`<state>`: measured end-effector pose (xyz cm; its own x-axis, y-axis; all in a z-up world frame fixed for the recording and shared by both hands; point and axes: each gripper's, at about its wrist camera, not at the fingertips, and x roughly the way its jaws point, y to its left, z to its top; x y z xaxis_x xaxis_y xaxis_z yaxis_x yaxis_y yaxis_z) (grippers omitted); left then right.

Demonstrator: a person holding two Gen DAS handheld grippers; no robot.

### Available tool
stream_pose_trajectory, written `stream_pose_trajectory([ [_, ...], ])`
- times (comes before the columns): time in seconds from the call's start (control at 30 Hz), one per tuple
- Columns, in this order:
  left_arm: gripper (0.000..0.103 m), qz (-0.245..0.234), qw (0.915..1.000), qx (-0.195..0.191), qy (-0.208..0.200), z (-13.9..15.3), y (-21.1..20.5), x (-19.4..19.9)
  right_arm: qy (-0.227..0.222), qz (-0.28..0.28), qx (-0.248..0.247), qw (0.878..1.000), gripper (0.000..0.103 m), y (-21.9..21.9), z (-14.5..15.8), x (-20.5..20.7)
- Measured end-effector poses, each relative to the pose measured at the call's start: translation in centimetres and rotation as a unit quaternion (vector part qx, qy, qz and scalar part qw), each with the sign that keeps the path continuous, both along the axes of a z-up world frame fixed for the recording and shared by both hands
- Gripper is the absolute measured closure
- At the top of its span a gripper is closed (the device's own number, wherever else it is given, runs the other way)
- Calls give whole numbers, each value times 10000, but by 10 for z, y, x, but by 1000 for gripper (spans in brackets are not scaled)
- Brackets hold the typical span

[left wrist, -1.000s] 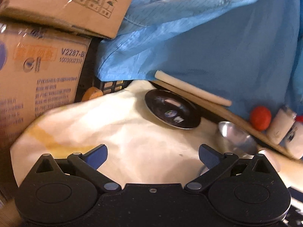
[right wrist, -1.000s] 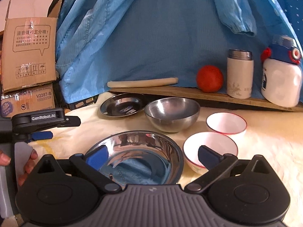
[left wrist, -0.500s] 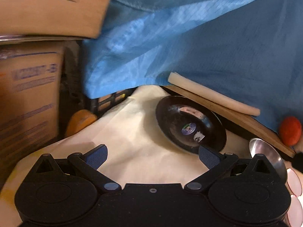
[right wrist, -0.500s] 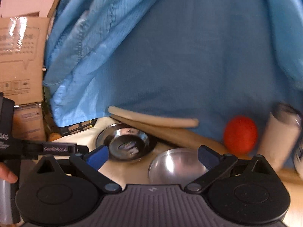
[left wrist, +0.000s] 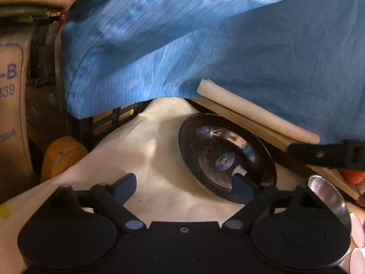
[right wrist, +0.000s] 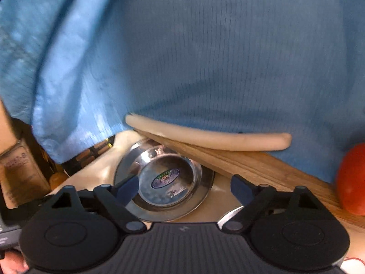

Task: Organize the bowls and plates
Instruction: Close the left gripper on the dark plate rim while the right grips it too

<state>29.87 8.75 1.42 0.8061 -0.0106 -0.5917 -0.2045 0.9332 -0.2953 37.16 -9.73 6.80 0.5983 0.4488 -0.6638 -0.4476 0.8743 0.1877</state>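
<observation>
Now both tongs are near one small steel plate [right wrist: 165, 182] at the back of the worktop [left wrist: 136, 159]. The left tongs [left wrist: 184, 187] are spread wide with nothing between them. Their jaws have just been closing a little. The plate [left wrist: 225, 157] sits just ahead and to the right of them, and the right blue tip is over its near rim. The right tongs [right wrist: 184, 187] are spread wide too and have just been closing a little as well. The plate lies right in front of them, mostly toward their left tip, which is over its left rim. No pad is pressing on it as far as I can tell.

So the tidy-up looks like it has only begun. The plate has not been picked up. Nothing looks stacked in these two views. I think the plate and the bowls all need to be put together.

Counting: one steel plate with a round sticker in the middle. One steel bowl [left wrist: 328, 196], seen only as a shiny edge to the right of the left tongs. One wooden board [right wrist: 262, 166] just behind the plate, with one pale roll [right wrist: 205, 137] on it. One red ball [right wrist: 351, 178] far right. One blue cloth [right wrist: 205, 57] hangs behind it all.
</observation>
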Motion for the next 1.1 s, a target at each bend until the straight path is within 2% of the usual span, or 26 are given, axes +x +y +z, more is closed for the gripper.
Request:
stream_pose_trajectory([
  [0.2,23,-40,9999,-126,-81,-4,2,4,271,-84,-189,9994,18,14,-18,14],
  [0.3,35,-39,9997,-225,-89,-7,4,6,358,-141,-294,9988,23,20,-25,19],
  [0.37,48,-16,9995,-304,-130,-8,6,7,422,-160,-304,9985,27,23,-29,23],
  [0.47,59,58,9990,-402,-162,-10,10,9,446,-222,-363,9981,31,24,-35,26],
  [0.6,67,83,9986,-489,-157,-12,12,13,491,-262,-415,9976,43,29,-42,30],
  [0.77,78,31,9987,-501,-129,-13,10,15,486,-329,-431,9973,51,30,-43,30],
  [0.87,86,-18,9986,-511,-156,-14,9,17,482,-387,-478,9969,63,28,-42,30],
  [0.9,86,-10,9986,-512,-162,-14,9,18,500,-407,-469,9968,66,25,-42,30],
  [1.1,86,15,9979,-636,-142,-16,13,20,613,-423,-460,9962,67,24,-44,37],
])
